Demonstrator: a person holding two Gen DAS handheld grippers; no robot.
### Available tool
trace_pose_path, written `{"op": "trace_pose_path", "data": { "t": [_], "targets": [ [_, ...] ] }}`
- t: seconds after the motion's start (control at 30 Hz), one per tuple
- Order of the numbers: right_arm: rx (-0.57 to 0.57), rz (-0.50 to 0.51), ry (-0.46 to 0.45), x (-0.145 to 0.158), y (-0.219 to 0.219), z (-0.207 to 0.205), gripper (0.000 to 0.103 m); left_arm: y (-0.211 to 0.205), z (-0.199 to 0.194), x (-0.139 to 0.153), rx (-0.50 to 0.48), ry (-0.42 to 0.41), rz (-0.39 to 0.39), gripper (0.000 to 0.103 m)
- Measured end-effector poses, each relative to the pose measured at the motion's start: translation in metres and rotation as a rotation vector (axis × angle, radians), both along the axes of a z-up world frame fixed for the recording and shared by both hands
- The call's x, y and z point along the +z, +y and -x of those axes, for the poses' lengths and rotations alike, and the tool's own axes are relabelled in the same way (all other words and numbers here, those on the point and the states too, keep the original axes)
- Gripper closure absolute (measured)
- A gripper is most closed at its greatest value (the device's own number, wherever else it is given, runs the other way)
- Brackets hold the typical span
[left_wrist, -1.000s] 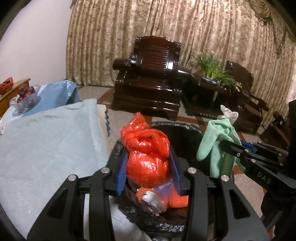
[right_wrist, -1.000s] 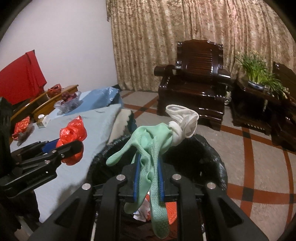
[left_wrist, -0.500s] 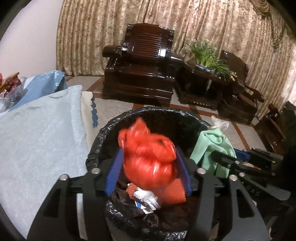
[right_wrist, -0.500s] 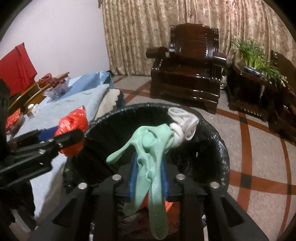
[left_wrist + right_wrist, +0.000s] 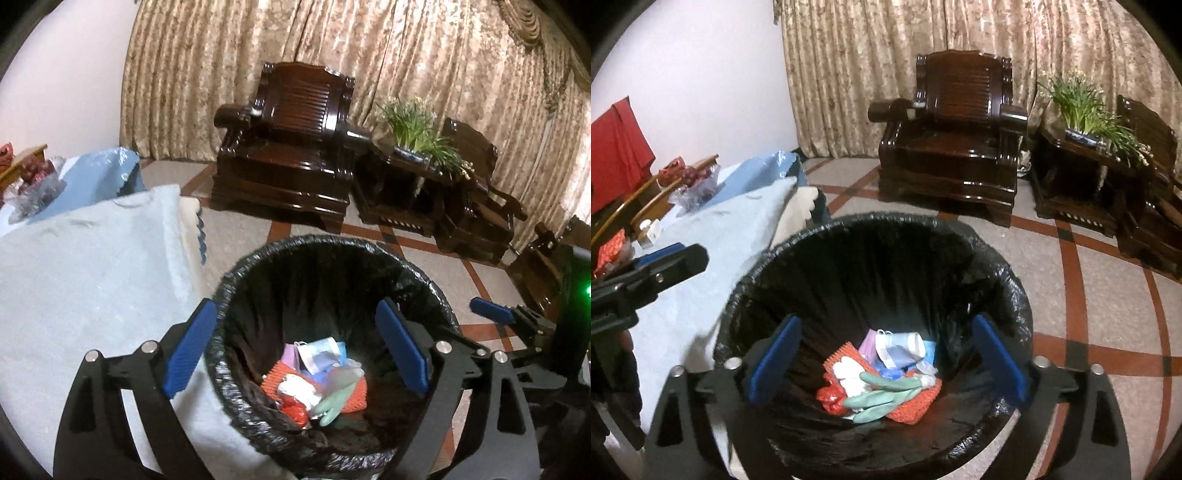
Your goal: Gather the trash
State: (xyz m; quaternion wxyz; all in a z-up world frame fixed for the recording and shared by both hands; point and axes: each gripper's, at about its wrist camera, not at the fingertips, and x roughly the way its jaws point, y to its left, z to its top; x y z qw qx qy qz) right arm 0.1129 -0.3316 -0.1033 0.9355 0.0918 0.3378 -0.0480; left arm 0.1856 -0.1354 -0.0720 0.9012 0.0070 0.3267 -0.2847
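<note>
A bin lined with a black bag (image 5: 236, 280) (image 5: 1008, 280) stands on the floor beside the table. At its bottom lie a green rubber glove (image 5: 882, 398) (image 5: 332, 404), a red plastic bag (image 5: 831, 398) (image 5: 295, 410), orange netting (image 5: 916, 404) and pale wrappers (image 5: 897, 347). My left gripper (image 5: 295, 343) hovers over the bin's mouth, its jaws opening wide with nothing between them. My right gripper (image 5: 886, 360) hangs over the same bin, jaws also opening, empty. The right gripper's blue pad (image 5: 491, 312) shows at the right edge of the left wrist view.
A table under a pale blue cloth (image 5: 85, 273) (image 5: 724, 240) touches the bin's left side; a bag of fruit (image 5: 694, 184) and small items sit at its far end. Dark wooden armchairs (image 5: 953, 147) and a potted plant (image 5: 1086, 110) stand before the curtain. Tiled floor lies right of the bin.
Both grippers have opened. The red bag dropped from the left one and the green glove from the right one; both now lie in the bin. The left view shifted further over the bin.
</note>
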Motion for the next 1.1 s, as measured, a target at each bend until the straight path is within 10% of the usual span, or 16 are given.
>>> {"op": "trace_pose_path", "data": {
  "t": [1.1],
  "targets": [
    [0.15, 0.006, -0.18, 0.095, 0.076, 0.048, 0.006, 0.086, 0.094, 0.083, 0.203, -0.174, -0.02, 0.009]
  ]
}}
